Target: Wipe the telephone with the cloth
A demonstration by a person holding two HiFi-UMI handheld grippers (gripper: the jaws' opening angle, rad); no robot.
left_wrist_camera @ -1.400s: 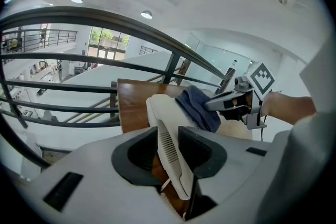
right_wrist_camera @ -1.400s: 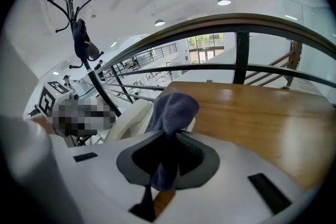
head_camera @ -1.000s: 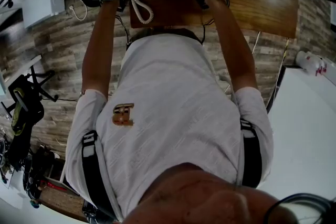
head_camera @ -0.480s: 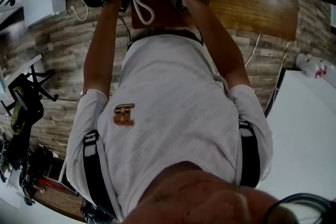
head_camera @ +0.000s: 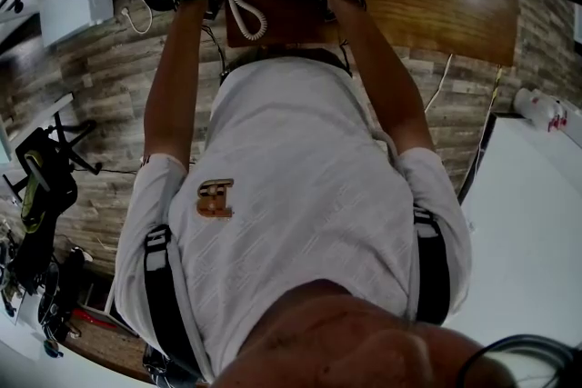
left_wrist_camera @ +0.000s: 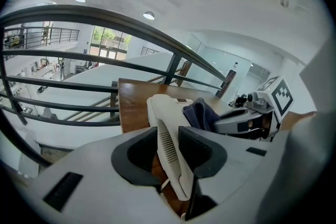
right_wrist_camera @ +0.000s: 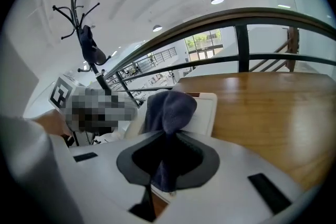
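The cloth (right_wrist_camera: 169, 107), pinched in the closed right tool (right_wrist_camera: 167, 157), is rested on the telephone (right_wrist_camera: 206, 112) lying lengthwise directly ahead; the handset (left_wrist_camera: 169, 131) is clamped by the left tool (left_wrist_camera: 169, 148).

smooth off-white plastic telephone (right_wrist_camera: 206, 107), its handset (left_wrist_camera: 176, 168) ribbed at the earpiece, on a glossy varnished wood table (right_wrist_camera: 273, 113); soft, matt dark blue cloth (right_wrist_camera: 169, 107); matt grey plastic shell and dark matt jaws on the left gripper (left_wrist_camera: 169, 136); smooth dark metal railing (left_wrist_camera: 105, 14).
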